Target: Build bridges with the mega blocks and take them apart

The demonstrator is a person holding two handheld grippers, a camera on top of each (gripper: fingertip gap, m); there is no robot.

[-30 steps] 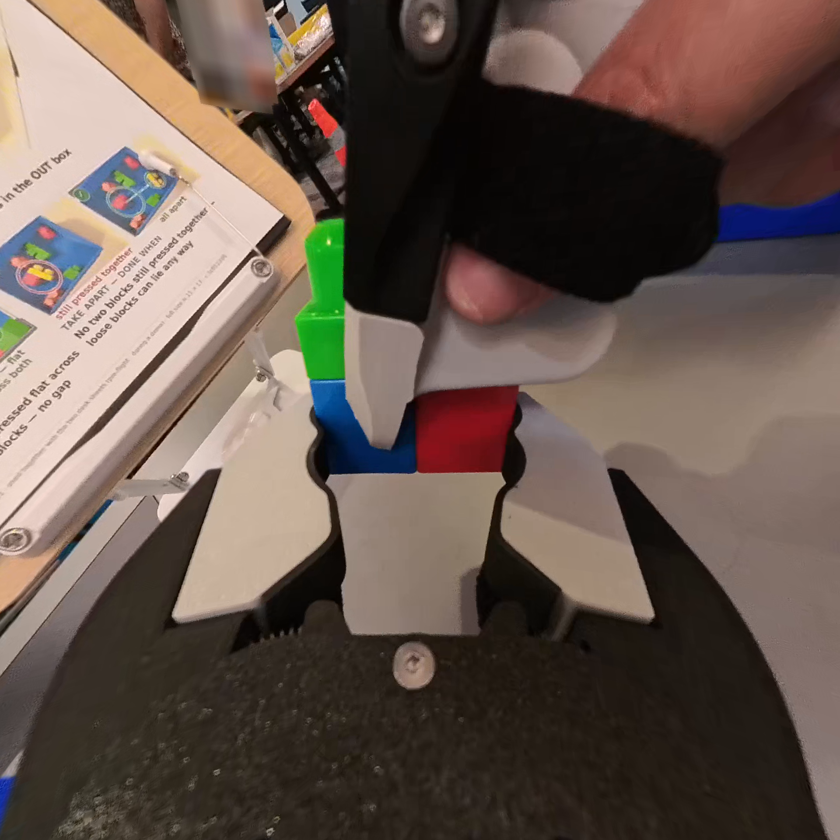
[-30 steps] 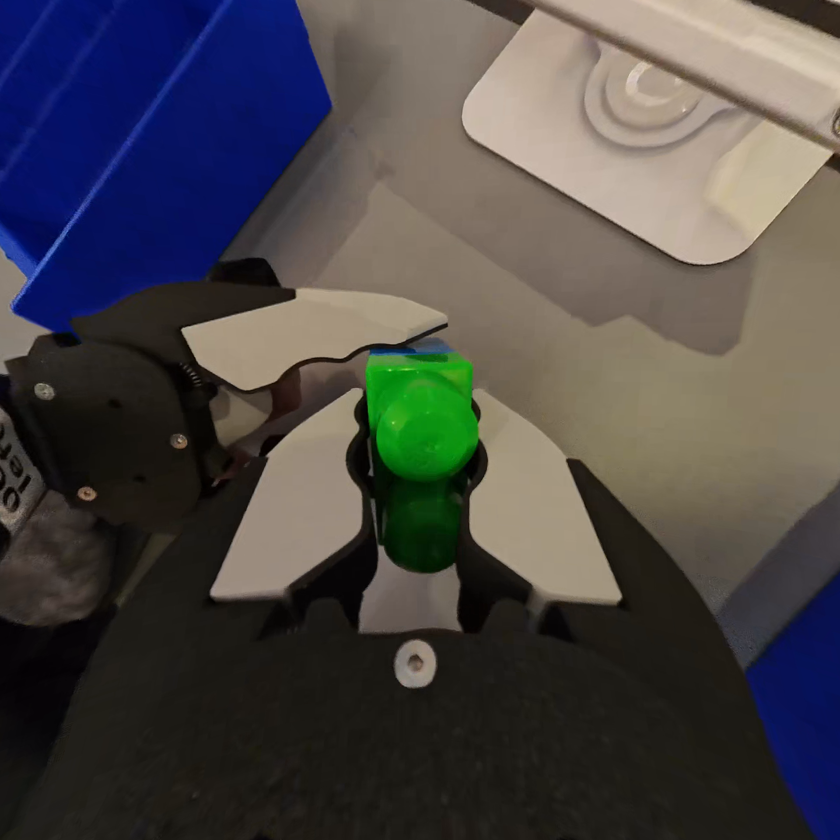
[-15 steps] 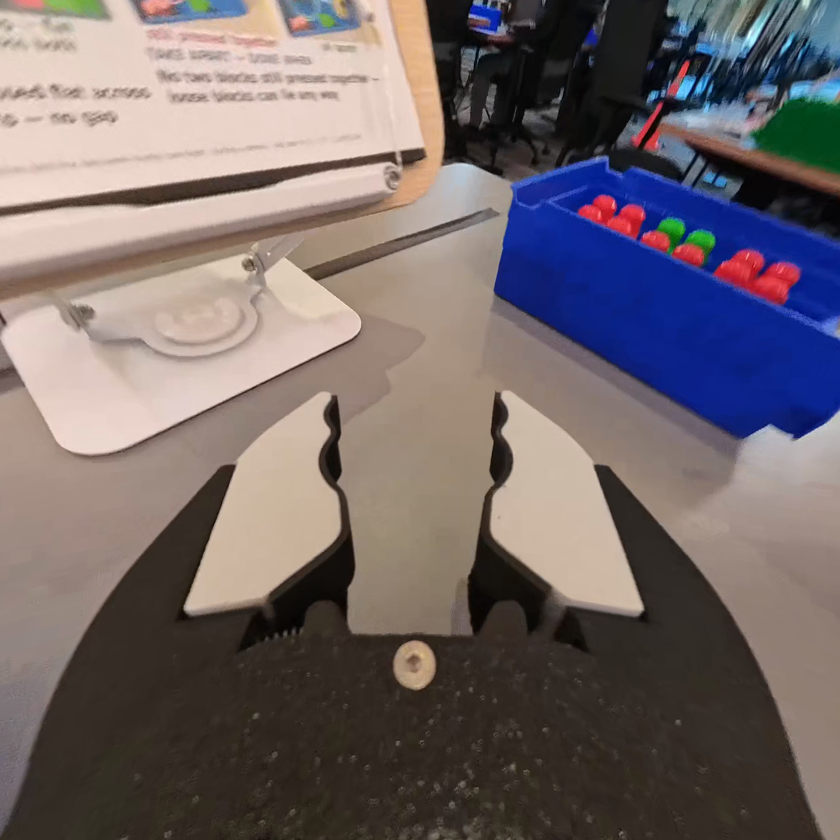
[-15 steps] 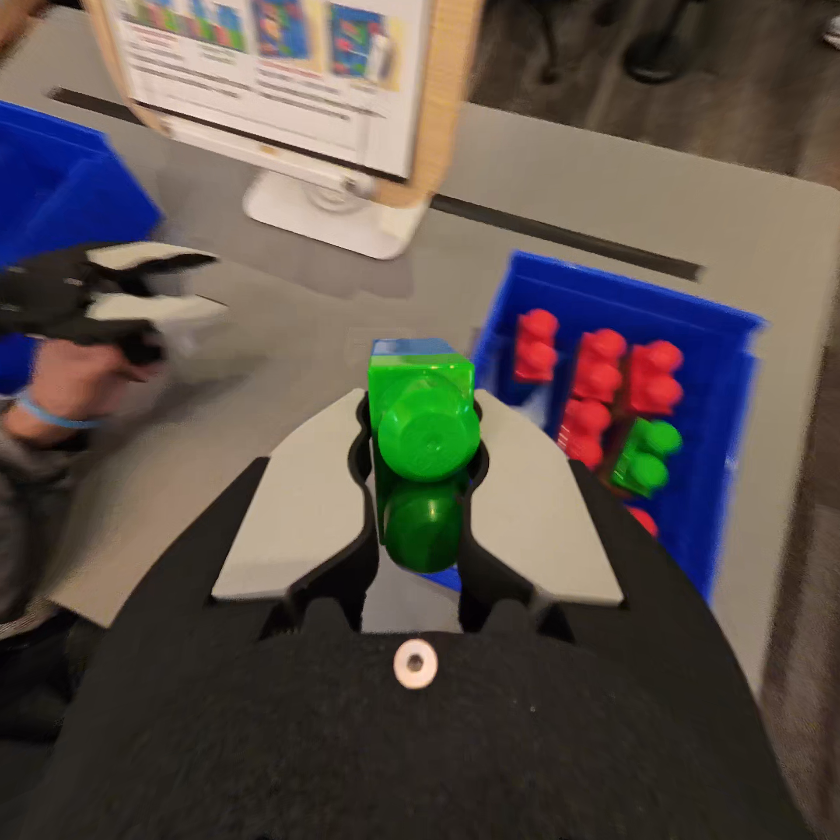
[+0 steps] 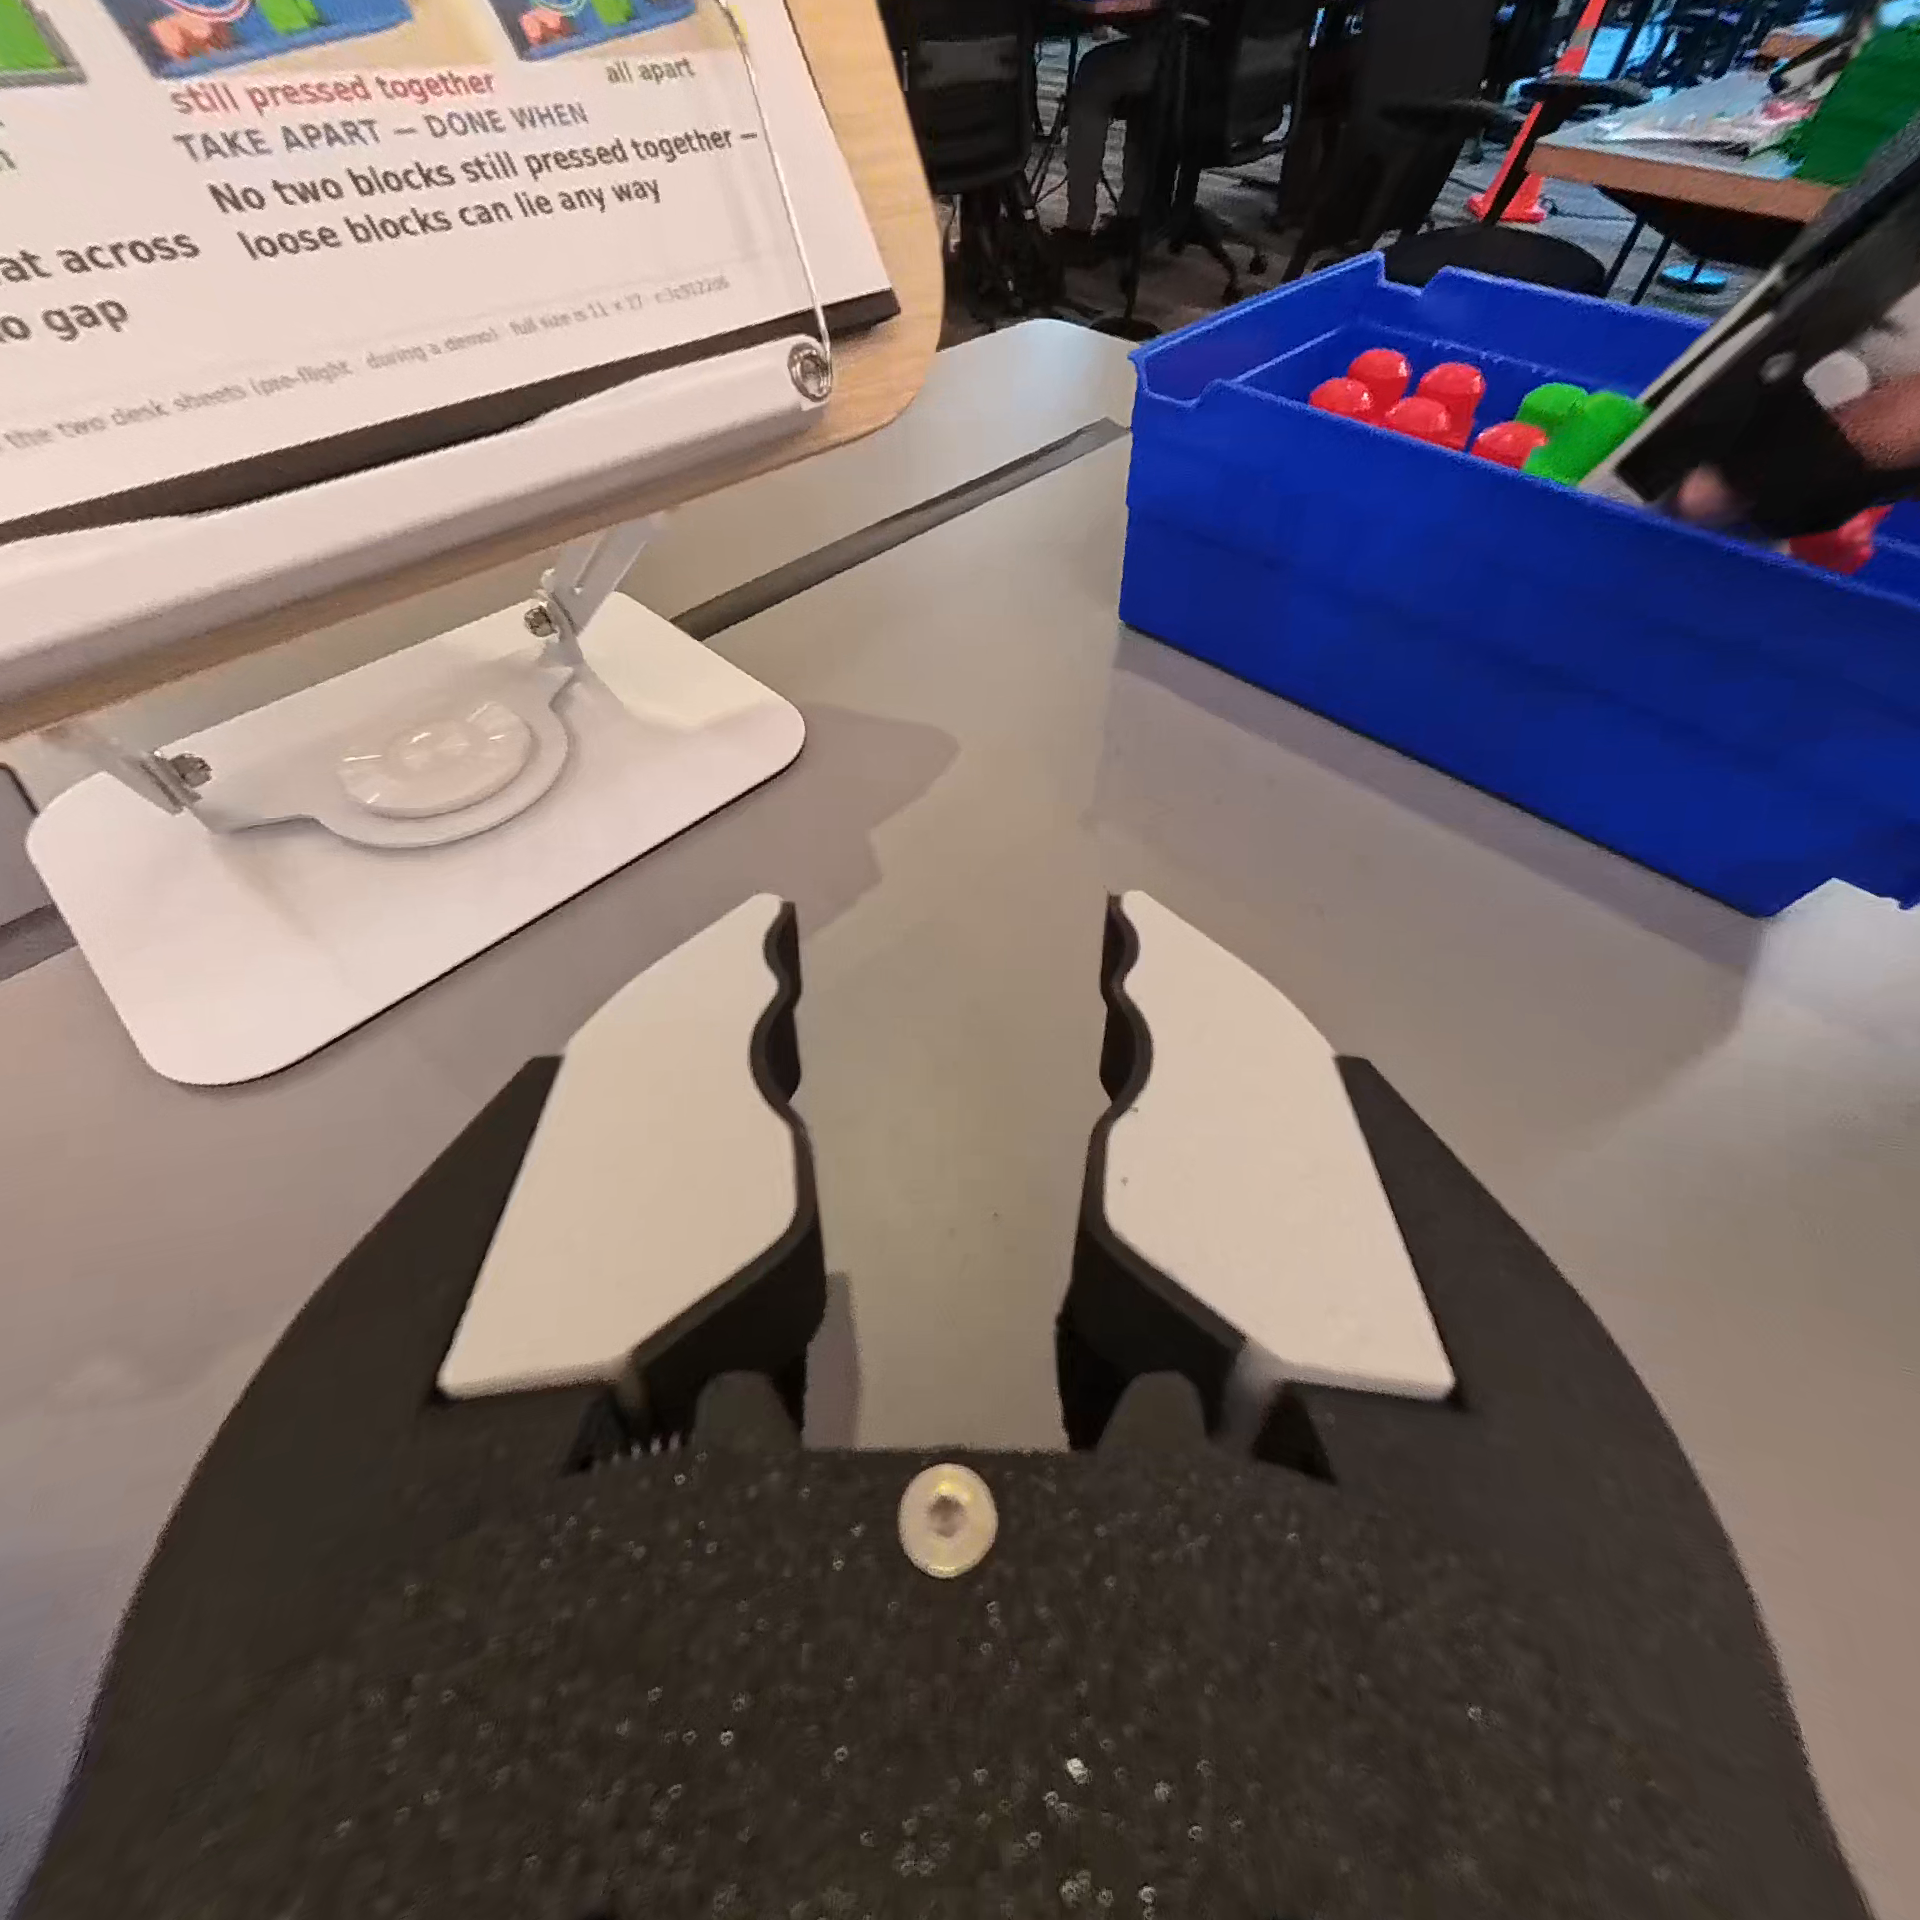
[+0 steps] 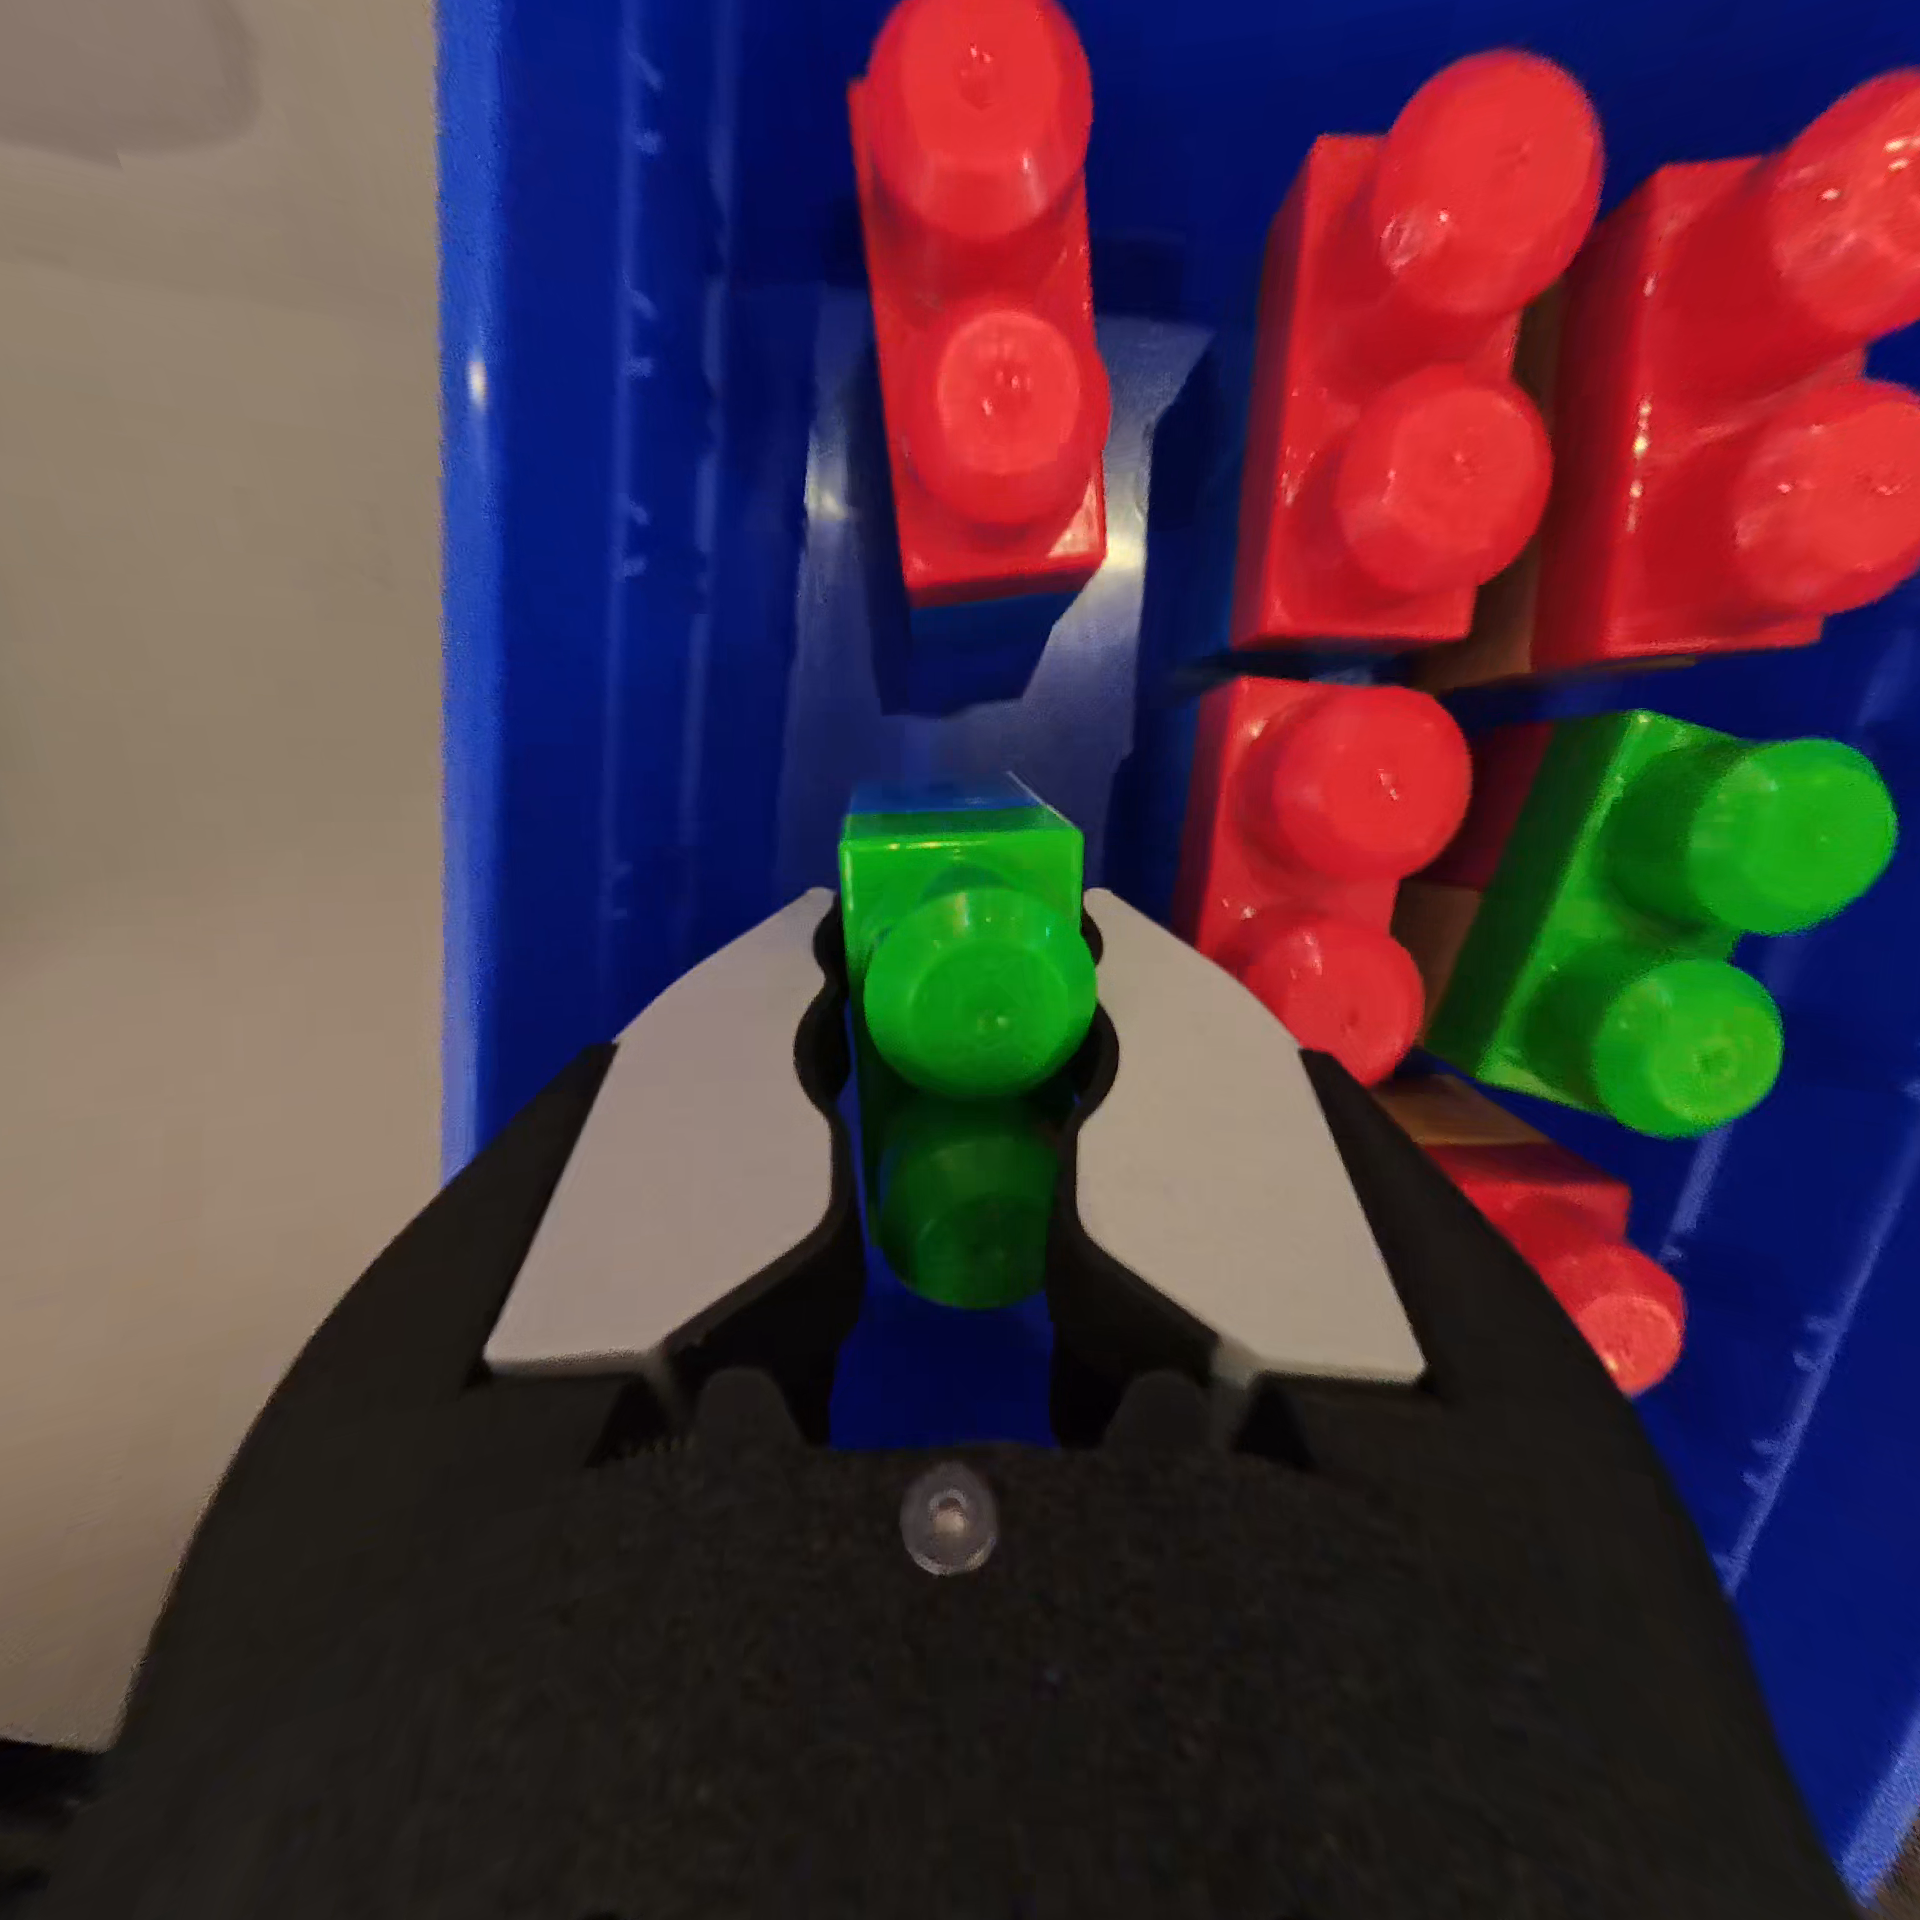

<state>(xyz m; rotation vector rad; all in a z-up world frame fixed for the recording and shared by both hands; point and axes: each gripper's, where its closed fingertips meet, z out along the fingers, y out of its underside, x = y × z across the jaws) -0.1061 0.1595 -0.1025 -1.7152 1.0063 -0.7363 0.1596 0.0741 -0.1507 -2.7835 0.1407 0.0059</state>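
Observation:
My right gripper (image 6: 956, 904) is shut on a green two-stud block (image 6: 966, 997) and holds it, studs towards the camera, inside the blue bin (image 6: 582, 520). A blue piece (image 6: 935, 802) shows at the block's far end. Several red blocks (image 6: 987, 343) and one loose green block (image 6: 1662, 914) lie in the bin. My left gripper (image 5: 945, 925) is open and empty above the grey table (image 5: 1039, 727). In the left wrist view the bin (image 5: 1455, 644) stands at the right, with the right gripper's black body (image 5: 1766, 416) reaching into it.
A printed instruction board (image 5: 416, 208) on a white stand (image 5: 416, 790) stands at the left of the table. A dark seam (image 5: 883, 530) crosses the table behind it. Chairs, desks and an orange cone (image 5: 1507, 187) are in the background. The gap from one gripper's tips to the other's is roughly 30 cm.
One second ago both grippers were closed together on a stack of green, blue and red blocks. The left gripper let go and drew back empty. The right gripper carried the green block rightward into the bin.

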